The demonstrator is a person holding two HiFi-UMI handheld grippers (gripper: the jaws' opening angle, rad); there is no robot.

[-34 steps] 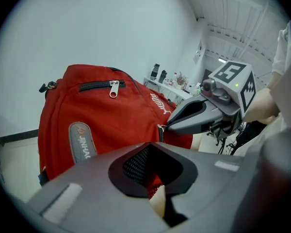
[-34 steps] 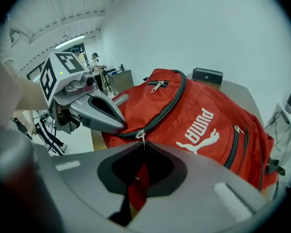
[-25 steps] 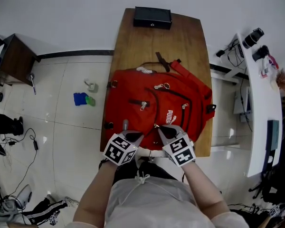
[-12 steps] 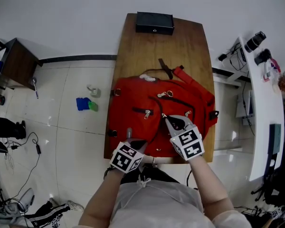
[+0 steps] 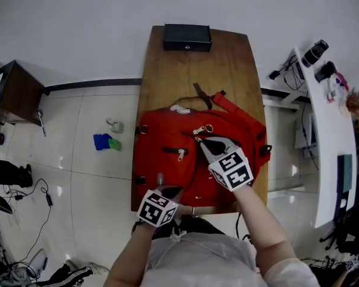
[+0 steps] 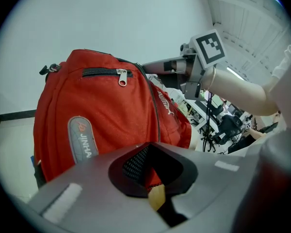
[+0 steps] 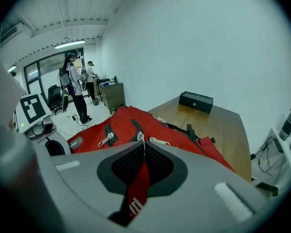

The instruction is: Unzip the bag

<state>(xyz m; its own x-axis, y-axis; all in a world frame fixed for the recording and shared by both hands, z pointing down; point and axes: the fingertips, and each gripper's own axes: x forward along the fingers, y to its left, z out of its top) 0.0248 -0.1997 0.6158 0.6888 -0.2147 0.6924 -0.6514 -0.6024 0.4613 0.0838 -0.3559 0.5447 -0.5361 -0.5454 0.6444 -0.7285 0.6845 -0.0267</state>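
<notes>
Left gripper (image 6: 153, 181) clamps the near edge of the red backpack (image 5: 180, 137); right gripper (image 7: 140, 165) pinches its zipper pull (image 7: 136, 191).

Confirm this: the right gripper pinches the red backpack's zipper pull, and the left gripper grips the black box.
The left gripper grips the near edge of the red backpack, not the black box; the left gripper view shows it. The right gripper does pinch the zipper pull.

Black box (image 5: 187, 37) sat at the far end of the wooden table (image 5: 227, 64) — some blue-and-green thing (image 5: 103, 141) lay on the tiled floor (image 5: 90, 184) nearby, a camera (image 5: 316, 51) rested on a white desk (image 5: 326, 136), and two people (image 7: 75, 89) stood way back.
</notes>
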